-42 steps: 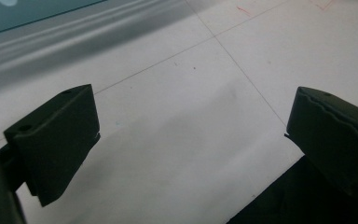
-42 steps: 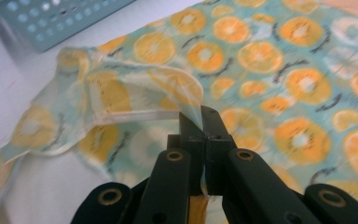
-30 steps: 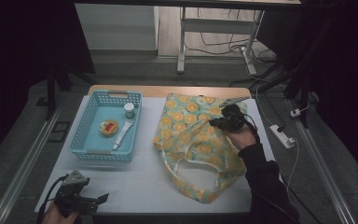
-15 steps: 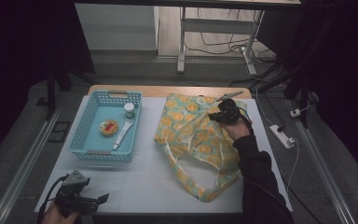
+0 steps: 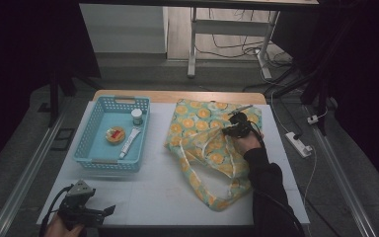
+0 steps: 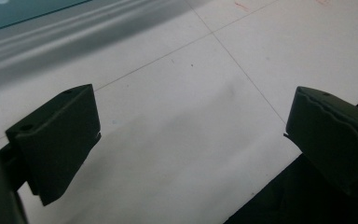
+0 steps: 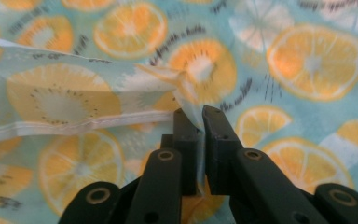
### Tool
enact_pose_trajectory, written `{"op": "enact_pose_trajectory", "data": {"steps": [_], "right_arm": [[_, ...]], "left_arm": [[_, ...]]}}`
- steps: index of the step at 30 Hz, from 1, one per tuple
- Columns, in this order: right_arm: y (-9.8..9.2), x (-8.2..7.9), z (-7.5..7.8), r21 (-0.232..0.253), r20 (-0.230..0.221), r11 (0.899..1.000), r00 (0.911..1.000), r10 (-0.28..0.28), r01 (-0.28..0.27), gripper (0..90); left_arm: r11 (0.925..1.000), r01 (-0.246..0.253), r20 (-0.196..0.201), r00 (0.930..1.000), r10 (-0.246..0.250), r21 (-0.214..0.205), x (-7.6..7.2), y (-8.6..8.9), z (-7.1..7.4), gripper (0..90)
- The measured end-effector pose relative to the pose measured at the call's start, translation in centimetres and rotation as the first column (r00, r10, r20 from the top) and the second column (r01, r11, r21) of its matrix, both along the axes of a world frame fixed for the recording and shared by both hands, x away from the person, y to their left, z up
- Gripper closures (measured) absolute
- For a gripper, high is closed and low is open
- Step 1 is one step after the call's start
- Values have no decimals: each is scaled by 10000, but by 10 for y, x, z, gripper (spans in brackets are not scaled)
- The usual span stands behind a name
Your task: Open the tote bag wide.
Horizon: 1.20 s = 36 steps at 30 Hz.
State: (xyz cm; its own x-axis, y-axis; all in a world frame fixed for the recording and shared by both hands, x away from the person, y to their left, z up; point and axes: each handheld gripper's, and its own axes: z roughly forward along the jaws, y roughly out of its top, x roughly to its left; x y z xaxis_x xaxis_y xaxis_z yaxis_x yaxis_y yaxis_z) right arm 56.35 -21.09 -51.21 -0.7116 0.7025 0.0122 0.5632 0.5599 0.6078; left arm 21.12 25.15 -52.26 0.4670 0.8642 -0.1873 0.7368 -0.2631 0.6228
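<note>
A citrus-print bag (image 5: 209, 153) lies crumpled on the white bench (image 5: 153, 192). The right gripper (image 5: 237, 129) sits on its upper part. Left of the bag stands a blue basket (image 5: 91, 148); the left gripper (image 5: 96, 213) waits well below the basket.

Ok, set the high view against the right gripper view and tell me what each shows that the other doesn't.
High view alone: the blue basket holding a small jar, a tube and a round orange-red item, plus the left gripper at the table's near edge, jaws open. Right gripper view alone: a fold of cloth pinched between the nearly closed jaws, which have just been opening slightly, and small writing printed between the orange slices. Shared: the orange-print bag and the right gripper on it.
</note>
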Motion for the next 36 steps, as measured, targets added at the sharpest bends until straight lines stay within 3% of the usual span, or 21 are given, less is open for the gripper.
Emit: {"op": "enact_pose_trajectory", "data": {"steps": [3, 7, 14, 22, 27, 33, 36], "right_arm": [[-4, 0, -2, 531, -172, 9985, 9997, -154, 163, 785], [-6, -2, 1, 429, -211, 9988, 9995, -234, 243, 658], [-17, -12, 22, 1044, 186, 9938, 9990, -414, 392, 496], [-19, -27, 43, 1346, 391, 9909, 9992, -16, -37, 374], [-16, -42, 54, 1474, 580, 9889, 9982, 124, -208, 306], [-7, -69, 62, 1526, 697, 9875, 9971, 296, -400, 149], [-2, -83, 62, 1624, 533, 9843, 9967, 610, -689, 109]], "left_arm": [[10000, -4, 5, 10000, 4, 13, 0, 0, 0, 33], [10000, -9, 7, 10000, 9, 8, 0, 0, 0, 34], [10000, -20, 5, 10000, 20, 4, 0, 0, 0, 34], [10000, -19, -4, 10000, 19, 26, 0, 0, 0, 36], [10000, -24, 1, 10000, 24, 7, 0, 0, 0, 36], [10000, -14, 2, 10000, 14, 23, 0, 0, 0, 36], [10000, -23, 12, 10000, 23, -2, 0, 0, 0, 36]]}}
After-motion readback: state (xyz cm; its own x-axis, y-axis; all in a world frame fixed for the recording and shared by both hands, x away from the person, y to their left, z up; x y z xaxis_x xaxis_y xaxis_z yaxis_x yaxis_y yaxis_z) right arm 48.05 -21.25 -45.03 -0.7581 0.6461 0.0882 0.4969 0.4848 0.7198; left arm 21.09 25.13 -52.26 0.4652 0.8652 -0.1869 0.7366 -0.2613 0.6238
